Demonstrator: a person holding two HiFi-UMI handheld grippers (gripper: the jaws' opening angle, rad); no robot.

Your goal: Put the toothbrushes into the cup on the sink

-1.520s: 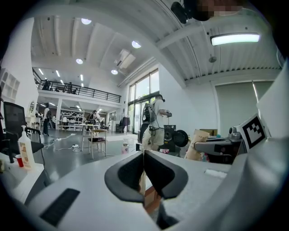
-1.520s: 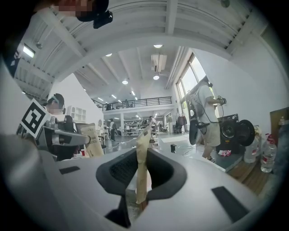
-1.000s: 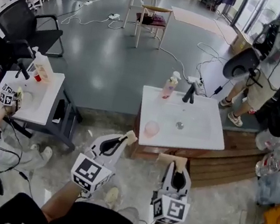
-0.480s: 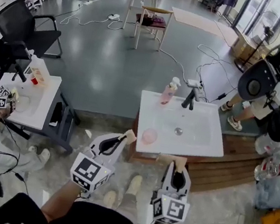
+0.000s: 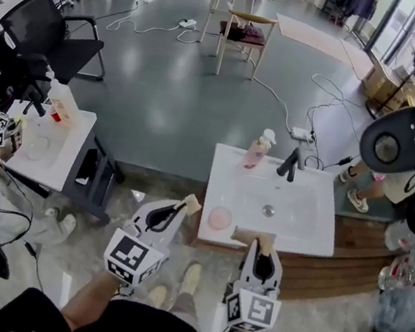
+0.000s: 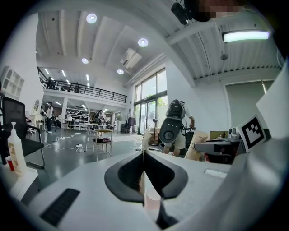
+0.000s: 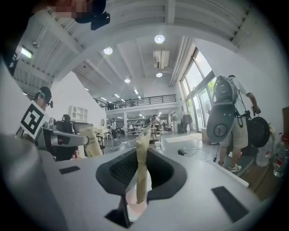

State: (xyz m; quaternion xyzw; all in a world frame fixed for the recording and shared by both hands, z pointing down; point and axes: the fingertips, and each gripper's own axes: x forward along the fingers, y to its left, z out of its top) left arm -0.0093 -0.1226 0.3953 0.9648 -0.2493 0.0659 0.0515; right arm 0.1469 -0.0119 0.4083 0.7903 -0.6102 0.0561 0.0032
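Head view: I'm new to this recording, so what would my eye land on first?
Two marker-cubed claws fill the foreground: the left claw pinches one paper-sleeved toothbrush, the right claw a second toothbrush. Just beyond them stands a white sink with a pink cup at its near left corner.

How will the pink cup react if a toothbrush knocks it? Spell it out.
The cup looks like thin translucent plastic, so it is probably light and easy to tip or slide. It stands on the sink's glossy rim near the front left corner, so a shove might send it off. Being plastic, it likely would not break.
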